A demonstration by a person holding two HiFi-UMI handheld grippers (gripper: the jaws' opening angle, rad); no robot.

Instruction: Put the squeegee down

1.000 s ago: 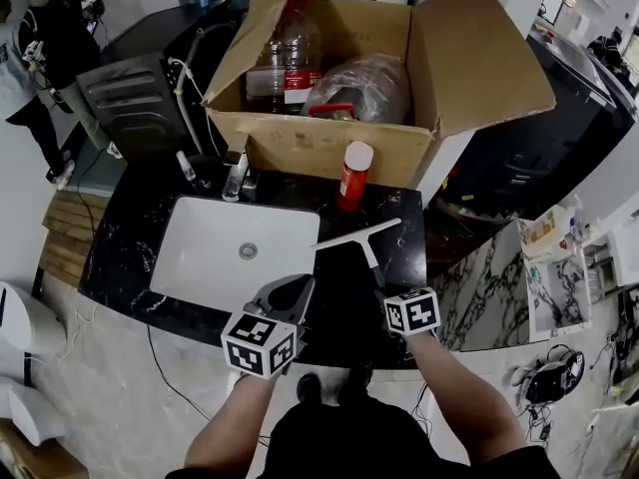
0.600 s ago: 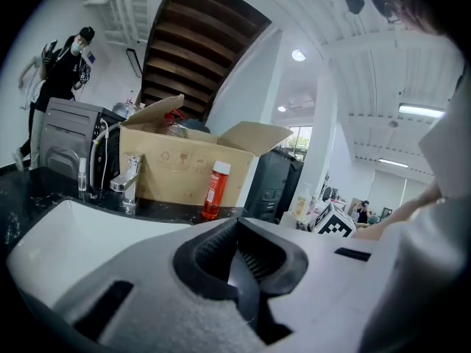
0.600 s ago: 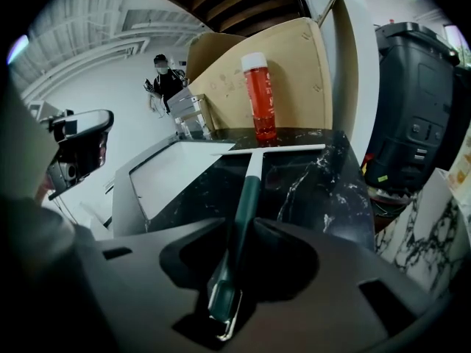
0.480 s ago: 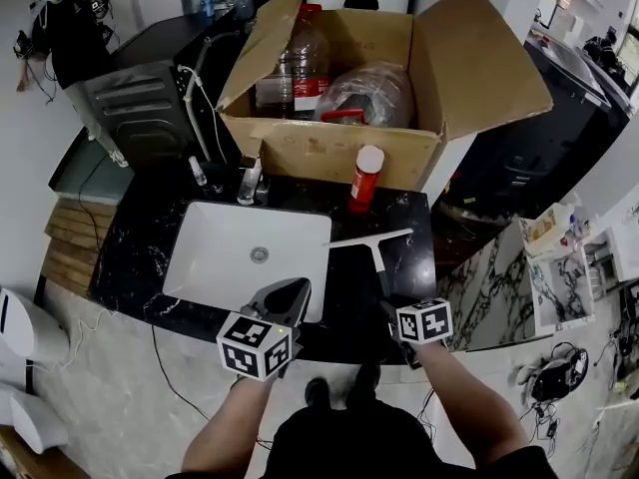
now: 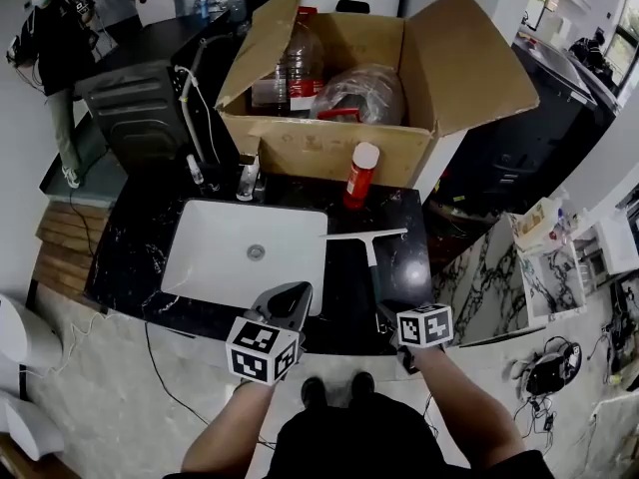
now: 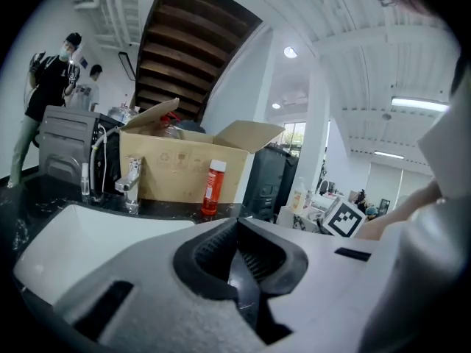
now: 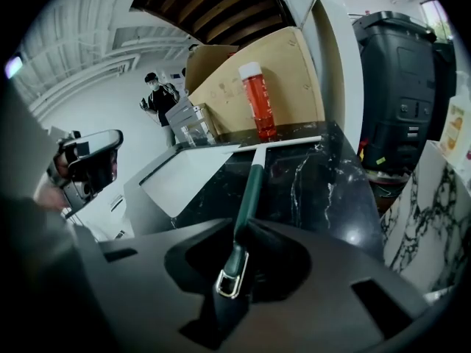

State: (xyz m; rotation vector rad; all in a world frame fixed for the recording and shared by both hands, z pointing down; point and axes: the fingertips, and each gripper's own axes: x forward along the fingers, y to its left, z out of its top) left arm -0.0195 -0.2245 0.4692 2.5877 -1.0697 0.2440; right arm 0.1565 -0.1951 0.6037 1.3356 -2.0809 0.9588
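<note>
The squeegee (image 5: 367,239) lies flat on the black marble counter (image 5: 404,267), its white blade toward the red bottle and its dark green handle (image 7: 250,186) pointing back at me. My right gripper (image 5: 385,312) straddles the handle's near end. Its jaws have just been closing, and in the right gripper view (image 7: 246,230) they flank the handle closely, with the metal hanging loop showing between them; I see no clamping. At the counter's front edge by the sink, my left gripper (image 5: 290,295) has its jaw tips together (image 6: 237,223) and nothing between them.
A white sink (image 5: 225,257) is set into the counter left of the squeegee, with a faucet (image 5: 247,178) behind it. A red bottle (image 5: 359,173) stands before an open cardboard box (image 5: 329,143) of bottles. The counter ends just right of the squeegee. People stand far left (image 5: 50,38).
My right gripper has drawn back along the handle toward me, while the squeegee has stayed lying on the counter. The left gripper has shifted slightly along the counter's front edge.
</note>
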